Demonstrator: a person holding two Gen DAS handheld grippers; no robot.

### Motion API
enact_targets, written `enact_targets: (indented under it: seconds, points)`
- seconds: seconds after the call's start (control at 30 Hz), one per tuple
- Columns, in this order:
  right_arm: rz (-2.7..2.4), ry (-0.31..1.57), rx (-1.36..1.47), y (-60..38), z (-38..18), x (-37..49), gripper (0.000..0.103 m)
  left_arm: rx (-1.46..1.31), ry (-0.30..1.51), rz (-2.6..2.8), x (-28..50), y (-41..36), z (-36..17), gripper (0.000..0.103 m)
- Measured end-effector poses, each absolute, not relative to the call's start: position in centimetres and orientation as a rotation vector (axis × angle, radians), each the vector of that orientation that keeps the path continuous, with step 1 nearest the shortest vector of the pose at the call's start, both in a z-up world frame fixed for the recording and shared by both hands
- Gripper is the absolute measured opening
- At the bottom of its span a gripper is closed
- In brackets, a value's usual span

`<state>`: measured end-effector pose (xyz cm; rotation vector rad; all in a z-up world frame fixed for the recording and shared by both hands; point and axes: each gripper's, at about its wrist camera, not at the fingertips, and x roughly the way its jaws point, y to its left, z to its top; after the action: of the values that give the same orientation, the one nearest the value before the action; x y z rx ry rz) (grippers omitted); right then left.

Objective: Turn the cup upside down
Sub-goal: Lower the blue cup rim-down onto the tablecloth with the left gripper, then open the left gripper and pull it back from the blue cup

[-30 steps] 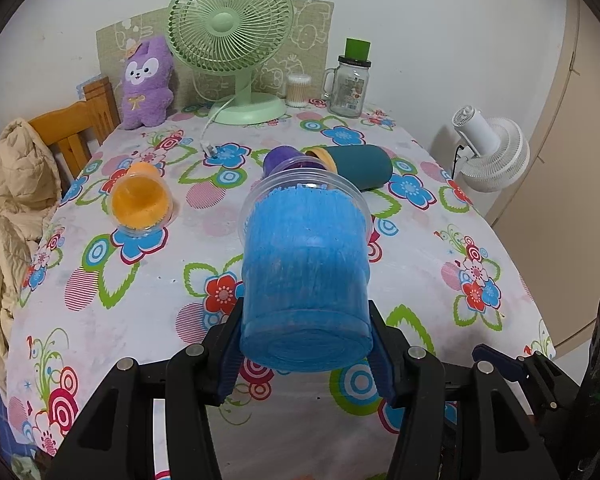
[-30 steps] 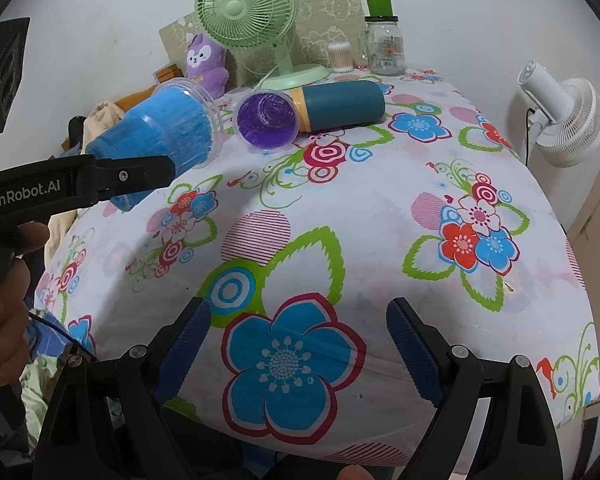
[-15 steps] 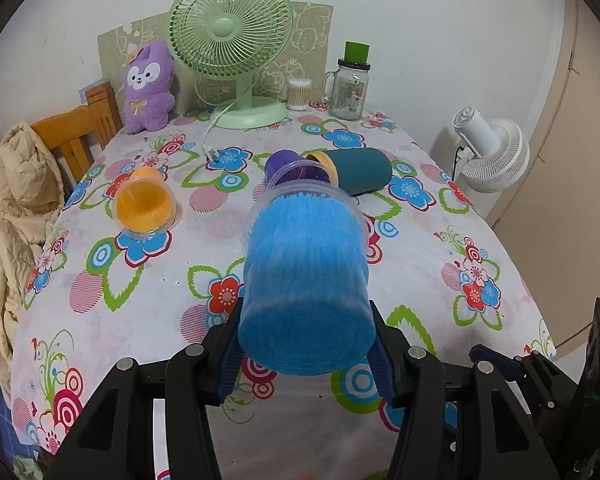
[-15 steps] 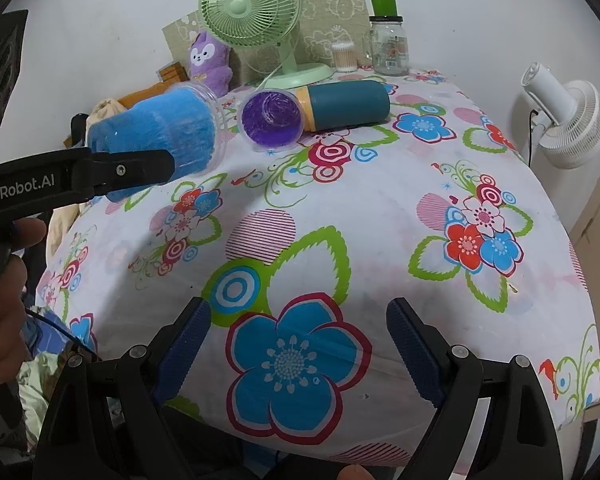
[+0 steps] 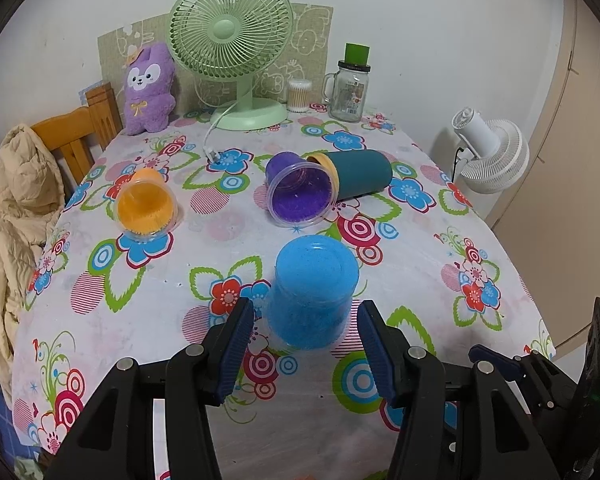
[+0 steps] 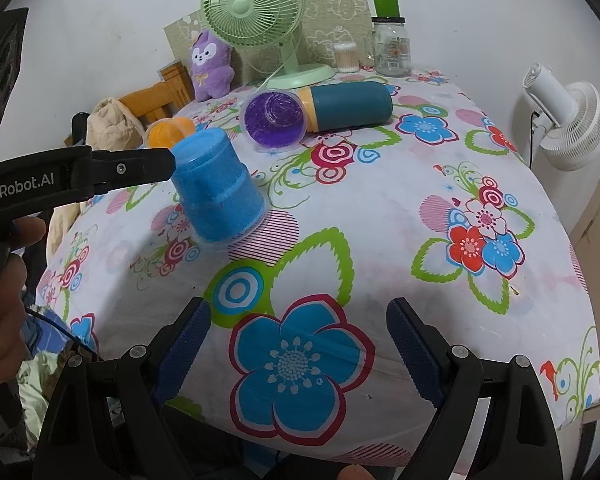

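Note:
The blue cup (image 5: 314, 294) stands upside down on the flowered tablecloth (image 5: 148, 320), rim on the cloth and base up; it also shows in the right wrist view (image 6: 216, 196). My left gripper (image 5: 306, 322) is open, its fingers (image 5: 236, 344) apart from the cup on either side near its rim. My right gripper (image 6: 298, 350) is open and empty over the table's near edge, well to the right of the cup. A purple cup (image 5: 302, 192), an orange cup (image 5: 146, 204) and a teal cup (image 5: 360, 176) lie on their sides farther back.
A green fan (image 5: 232, 40), a purple plush (image 5: 148, 88), a glass jar (image 5: 350, 88) and a cotton swab tub (image 5: 299, 96) stand at the table's back. A wooden chair with a beige jacket (image 5: 12, 208) is at the left. A white fan (image 5: 488, 152) stands right of the table.
The left gripper turned the blue cup from lying tilted in its grip to base-up, set it on the cloth and opened. The right gripper stayed still.

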<state>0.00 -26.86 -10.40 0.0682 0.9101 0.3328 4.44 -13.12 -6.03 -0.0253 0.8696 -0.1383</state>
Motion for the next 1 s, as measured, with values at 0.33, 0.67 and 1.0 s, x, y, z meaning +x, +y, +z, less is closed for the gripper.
enact_targets:
  seconds: [0.33,0.67,1.0]
  points:
    - [0.331,0.911,0.058,-26.5,-10.3,0.2,0.091,-0.037,0.878,-0.137,4.5,-12.6,-6.1,0.057]
    - [0.321,0.888,0.03,-25.8,-9.0,0.8,0.091,-0.064,0.87,-0.127,4.6,-11.3,-6.1,0.062]
    - [0.312,0.834,-0.009,-24.3,-6.7,1.8,0.091,-0.1,0.836,-0.101,4.5,-9.2,-5.1,0.067]
